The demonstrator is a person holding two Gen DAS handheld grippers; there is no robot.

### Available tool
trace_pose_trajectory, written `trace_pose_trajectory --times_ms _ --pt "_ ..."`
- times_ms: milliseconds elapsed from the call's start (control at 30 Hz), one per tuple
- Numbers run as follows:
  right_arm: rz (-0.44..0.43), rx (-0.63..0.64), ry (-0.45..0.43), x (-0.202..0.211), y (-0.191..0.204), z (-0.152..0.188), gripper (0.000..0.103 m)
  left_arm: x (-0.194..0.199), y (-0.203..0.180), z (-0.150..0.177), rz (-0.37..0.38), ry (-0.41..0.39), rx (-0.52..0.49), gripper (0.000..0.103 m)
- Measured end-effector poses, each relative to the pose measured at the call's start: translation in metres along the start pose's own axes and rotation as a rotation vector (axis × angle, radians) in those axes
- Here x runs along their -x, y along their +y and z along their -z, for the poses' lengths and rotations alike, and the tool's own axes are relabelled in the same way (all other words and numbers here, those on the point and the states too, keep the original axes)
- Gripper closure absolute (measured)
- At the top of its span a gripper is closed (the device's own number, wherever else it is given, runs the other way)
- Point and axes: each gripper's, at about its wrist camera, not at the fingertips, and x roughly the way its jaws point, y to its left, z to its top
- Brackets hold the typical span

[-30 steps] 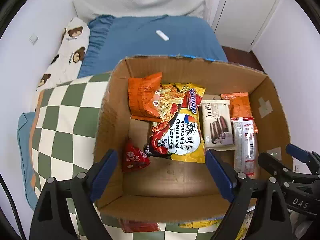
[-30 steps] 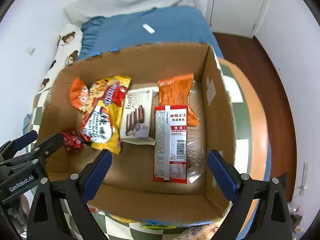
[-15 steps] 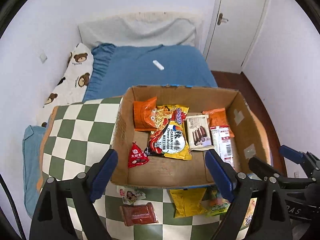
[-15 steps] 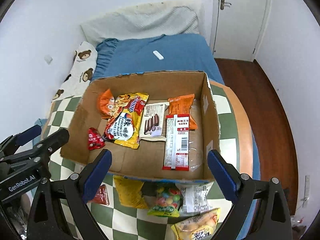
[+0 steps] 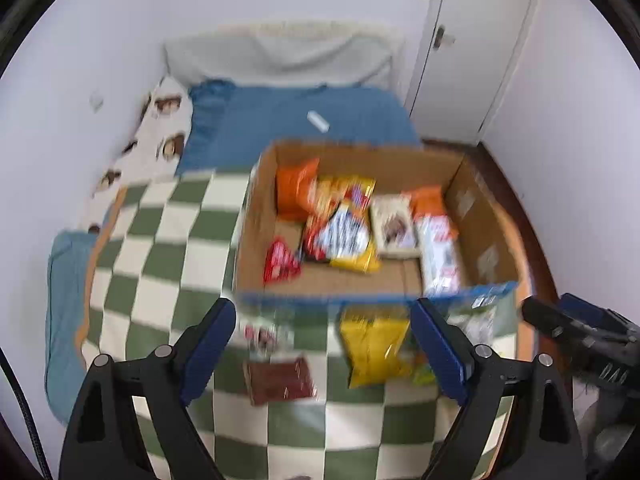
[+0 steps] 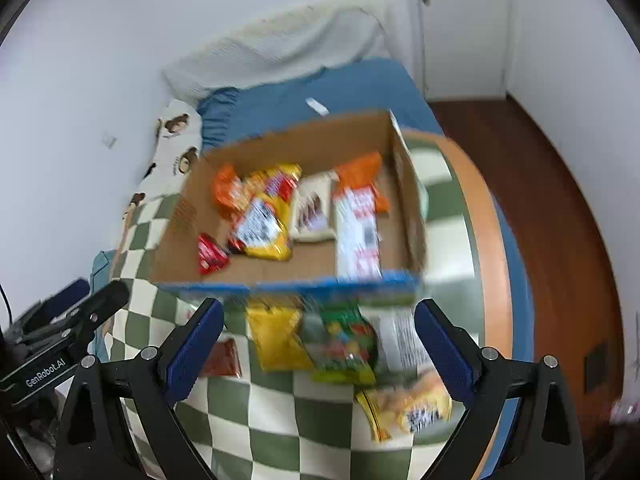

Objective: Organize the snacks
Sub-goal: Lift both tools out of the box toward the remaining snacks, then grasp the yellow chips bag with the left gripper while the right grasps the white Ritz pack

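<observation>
White walls and a blue bed (image 5: 304, 120) stand behind the checkered green-and-white cloth (image 5: 160, 248) where my cardboard box (image 5: 476, 224) sits. Both my left tongs (image 5: 322, 340) and right tongs (image 6: 318, 340) are spread wide and hold nothing; the box lies ahead of them, beyond the tips. Inside I count six packets, all blurred: two orange, one yellow noodle bag (image 6: 266, 220), one small red, one pale, one long white. Near my right tongs lie loose crinkly bags, among them a yellow bag (image 6: 276, 340) and a green candy bag (image 6: 344, 344).
</observation>
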Motion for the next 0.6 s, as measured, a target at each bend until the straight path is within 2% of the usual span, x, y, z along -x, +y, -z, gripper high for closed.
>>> trace_pose_trajectory --times_ms 200,333,367,467,600 --pt "0.040 -0.147 0.123 -0.045 -0.062 0.033 0.005 -0.056 0.001 0.039 0.031 0.179 0.037 0.014" --pt "0.064 -0.164 0.161 -0.080 -0.084 0.041 0.005 -0.095 -0.017 0.052 0.073 0.280 0.043 0.014" --pt "0.068 -0.152 0.162 -0.089 -0.086 0.041 0.007 -0.107 -0.024 0.054 0.082 0.301 0.038 0.014" --pt "0.086 -0.112 0.180 -0.108 -0.084 0.040 0.030 -0.132 -0.040 0.057 0.095 0.343 0.021 0.014" --pt "0.115 -0.072 0.213 -0.133 -0.082 0.038 0.031 -0.165 -0.053 0.061 0.116 0.404 0.035 0.014"
